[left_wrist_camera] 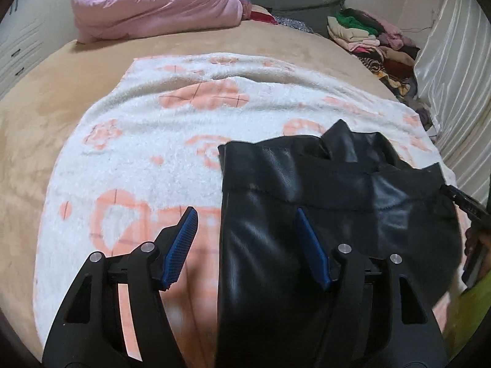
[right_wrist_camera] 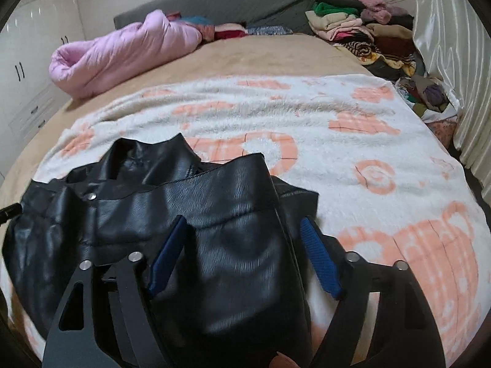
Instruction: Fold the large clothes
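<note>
A black leather-like garment (left_wrist_camera: 307, 190) lies folded on a white and orange fleece blanket (left_wrist_camera: 153, 141); it also shows in the right wrist view (right_wrist_camera: 184, 202). My left gripper (left_wrist_camera: 245, 217) is open over the garment's left edge, one pad over the blanket, the other over the garment. My right gripper (right_wrist_camera: 242, 224) is open above the garment's right part, its jaws spread wide over the fabric. Neither gripper holds anything. The right gripper's tip (left_wrist_camera: 466, 202) shows at the right edge of the left wrist view.
The blanket (right_wrist_camera: 368, 141) covers a tan bed (left_wrist_camera: 61, 92). A rolled pink quilt (left_wrist_camera: 147, 3) lies at the far left. A pile of clothes (right_wrist_camera: 362, 30) sits at the far right by a grey headboard (right_wrist_camera: 233, 3). A shiny curtain (right_wrist_camera: 454, 46) hangs on the right.
</note>
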### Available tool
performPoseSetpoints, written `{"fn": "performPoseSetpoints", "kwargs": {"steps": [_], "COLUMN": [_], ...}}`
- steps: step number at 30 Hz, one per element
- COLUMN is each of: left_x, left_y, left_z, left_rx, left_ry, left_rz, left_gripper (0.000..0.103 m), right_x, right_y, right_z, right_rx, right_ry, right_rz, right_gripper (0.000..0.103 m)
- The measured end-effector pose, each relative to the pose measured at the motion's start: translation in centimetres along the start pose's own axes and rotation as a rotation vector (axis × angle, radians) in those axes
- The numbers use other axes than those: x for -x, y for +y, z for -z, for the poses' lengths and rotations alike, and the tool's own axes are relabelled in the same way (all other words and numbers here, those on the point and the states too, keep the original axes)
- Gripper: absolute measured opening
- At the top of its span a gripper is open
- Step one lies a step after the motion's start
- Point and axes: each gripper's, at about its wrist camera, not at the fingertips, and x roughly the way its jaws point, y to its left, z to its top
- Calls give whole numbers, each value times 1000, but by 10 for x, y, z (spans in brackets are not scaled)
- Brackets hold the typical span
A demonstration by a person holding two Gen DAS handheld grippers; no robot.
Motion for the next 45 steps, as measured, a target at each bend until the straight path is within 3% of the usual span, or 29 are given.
{"fn": "performPoseSetpoints", "kwargs": {"steps": [1, 2, 3, 8, 11, 15, 21, 25, 34, 37, 39, 40, 42, 44, 45], "left_x": [-3, -6, -5, 29, 29, -4, -59, -74, -75, -68, -62, -60, -54, -48, -45], "left_y": [1, 0, 0, -6, -12, -21, -12, -6, -5, -7, -7, -7, -6, -8, -8], "left_z": [1, -1, -2, -30, -56, -72, -60, -49, -47, -48, -48, -47, -47, -46, -46], "left_rx": [-3, -7, -9, 17, 16, 9, 11, 16, 26, 14, 8, 7, 6, -6, -8], "left_ry": [2, -4, -15, -158, -198, -155, -38, -4, 2, -6, -11, -10, -13, -24, -29], "left_rz": [1, -10, -19, 43, 32, -26, -81, -76, -59, -71, -71, -70, -64, -74, -73], "left_gripper": [30, 17, 10, 8, 8, 7, 7, 10, 15, 18, 25, 31, 36, 42, 51], "right_x": [-4, -4, -1, 49, 54, 23, -29, -52, -59, -47, -37, -30, -20, -9, -4], "right_y": [0, 0, -2, -37, -47, -43, -39, -50, -52, -53, -54, -55, -55, -54, -53], "right_z": [-1, 0, 0, -17, -35, -46, -32, -18, -15, -16, -15, -13, -9, -3, -1], "right_rx": [7, 2, -10, -199, -248, -226, -192, -228, -243, -253, -264, -278, -287, -287, -287], "right_ry": [11, 12, 4, -178, -229, -175, -57, 0, 25, 5, -10, -20, -35, -42, -51], "right_rz": [13, 35, 35, -86, -105, -17, 86, 79, 84, 82, 82, 74, 50, 42, 34], "right_gripper": [35, 17, 13, 12, 12, 12, 13, 19, 25, 35, 53, 67, 69, 79, 82]}}
